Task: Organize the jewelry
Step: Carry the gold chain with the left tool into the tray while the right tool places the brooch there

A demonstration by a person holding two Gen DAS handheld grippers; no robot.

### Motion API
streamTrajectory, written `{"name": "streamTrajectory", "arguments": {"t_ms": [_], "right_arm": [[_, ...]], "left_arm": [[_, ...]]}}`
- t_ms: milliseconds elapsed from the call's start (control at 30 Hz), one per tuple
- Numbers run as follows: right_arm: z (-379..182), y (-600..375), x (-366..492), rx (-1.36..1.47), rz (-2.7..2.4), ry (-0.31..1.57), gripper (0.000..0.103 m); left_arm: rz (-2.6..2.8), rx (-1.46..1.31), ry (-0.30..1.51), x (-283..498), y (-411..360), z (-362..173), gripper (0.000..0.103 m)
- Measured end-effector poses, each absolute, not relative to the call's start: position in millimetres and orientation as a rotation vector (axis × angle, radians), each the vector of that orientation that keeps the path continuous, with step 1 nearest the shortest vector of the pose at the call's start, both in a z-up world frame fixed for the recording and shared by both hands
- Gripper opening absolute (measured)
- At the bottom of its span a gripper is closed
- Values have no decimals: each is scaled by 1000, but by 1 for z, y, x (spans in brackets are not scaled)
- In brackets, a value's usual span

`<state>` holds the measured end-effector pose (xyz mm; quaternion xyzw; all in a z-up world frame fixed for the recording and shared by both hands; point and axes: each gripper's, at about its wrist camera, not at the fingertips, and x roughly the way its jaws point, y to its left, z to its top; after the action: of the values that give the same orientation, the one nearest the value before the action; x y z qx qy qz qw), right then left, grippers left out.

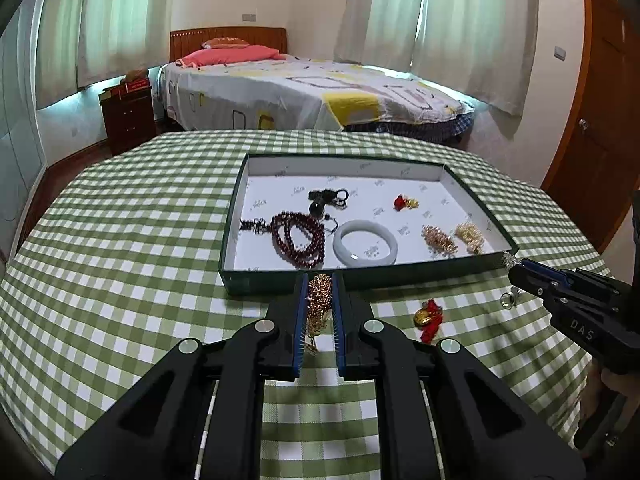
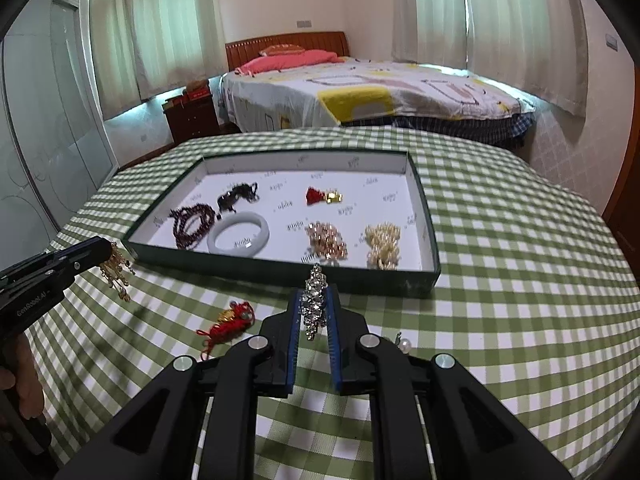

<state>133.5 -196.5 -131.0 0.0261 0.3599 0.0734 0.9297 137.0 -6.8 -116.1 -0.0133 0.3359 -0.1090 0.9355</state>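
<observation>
The left gripper (image 1: 320, 300) holds a gold ornament (image 1: 319, 296) between narrow jaws, just before the tray (image 1: 236, 216). The right gripper (image 2: 316, 304) grips a silver ornament (image 2: 314, 300) the same way. A red charm (image 2: 230, 320) lies on the counter (image 2: 500, 280) between them.

Green-and-white checked tablecloth (image 1: 120, 240) covers the table. Beyond its far edge: a bed (image 1: 312, 92) with patterned sheet, pink pillow (image 1: 232, 56) against a wooden headboard (image 1: 228, 36). Dark nightstand (image 1: 128, 116) beside it. Curtains (image 1: 460, 20) drawn; wooden door (image 1: 600, 120) at right.
</observation>
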Motion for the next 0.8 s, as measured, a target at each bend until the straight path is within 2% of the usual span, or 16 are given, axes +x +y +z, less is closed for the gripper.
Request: {"name": "streamTrajectory", "arguments": {"t_ms": [400, 800], "right_arm": [[-95, -199, 132, 44, 147, 643, 13], [-58, -204, 167, 22, 155, 545, 13]], "left_arm": [[-262, -36, 590, 138, -17, -73, 12], [-317, -37, 497, 181, -42, -31, 12]]}}
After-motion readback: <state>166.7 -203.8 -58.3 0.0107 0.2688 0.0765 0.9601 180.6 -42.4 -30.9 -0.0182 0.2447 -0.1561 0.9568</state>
